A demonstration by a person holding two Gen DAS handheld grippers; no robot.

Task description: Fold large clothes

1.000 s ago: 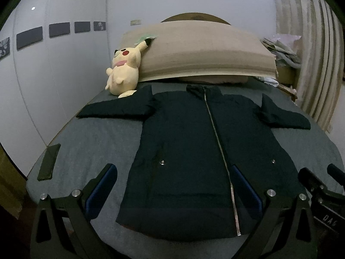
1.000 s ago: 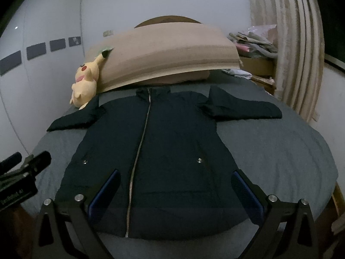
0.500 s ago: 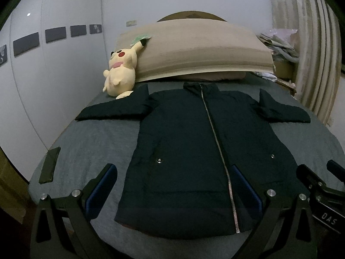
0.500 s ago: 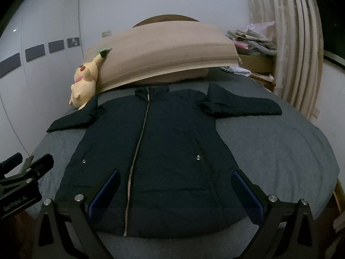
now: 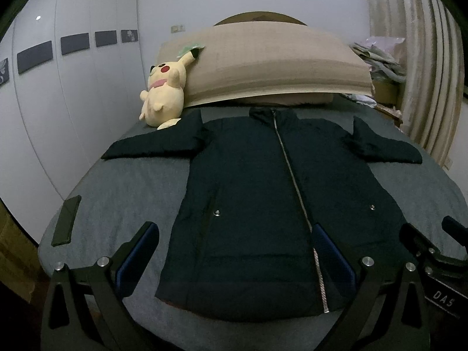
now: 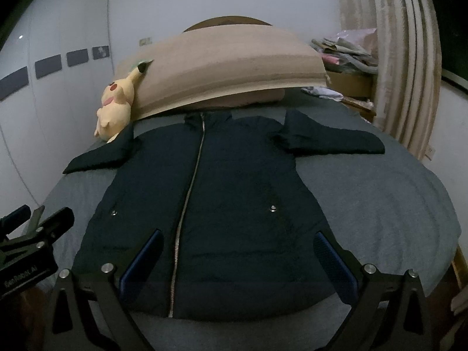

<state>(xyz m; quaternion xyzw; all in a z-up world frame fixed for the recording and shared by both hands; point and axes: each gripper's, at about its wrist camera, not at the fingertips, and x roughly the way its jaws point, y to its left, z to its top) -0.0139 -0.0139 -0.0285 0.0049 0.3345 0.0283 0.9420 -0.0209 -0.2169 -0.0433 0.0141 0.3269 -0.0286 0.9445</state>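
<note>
We hold both grippers above the near edge of the bed (image 5: 122,193), both looking toward the headboard (image 5: 272,67). The dark zip-up jacket (image 5: 251,204) lies flat and face up on the grey bedcover, collar away from us, hem nearest us, both sleeves spread out to the sides.

Our left gripper (image 5: 234,251) has its jaws spread wide and holds nothing. Between its blue-padded fingers (image 5: 137,257) sits the left half of the jacket's hem; the silver zipper (image 5: 292,175) runs away from us just inside the right-hand finger. Outside the left-hand finger, a flat dark rectangular object (image 5: 66,220) lies on the bedcover near the bed's edge; we cannot tell what it is. Far ahead of the jaws and to the left, a yellow Pikachu plush (image 5: 163,93) leans against the headboard, just beside the end of the jacket's sleeve.

Our right gripper (image 6: 238,259) is likewise wide open and empty. Between its fingers (image 6: 333,263) lies the right half of the hem, with the zipper just inside the left-hand finger. The far sleeve (image 6: 330,140) stretches off to the right ahead of the jaws. Beyond the bed on that side stands a heap of folded laundry (image 6: 345,52) beside a curtain (image 6: 403,58).

Each gripper shows at the edge of the other's view, the two well apart.
</note>
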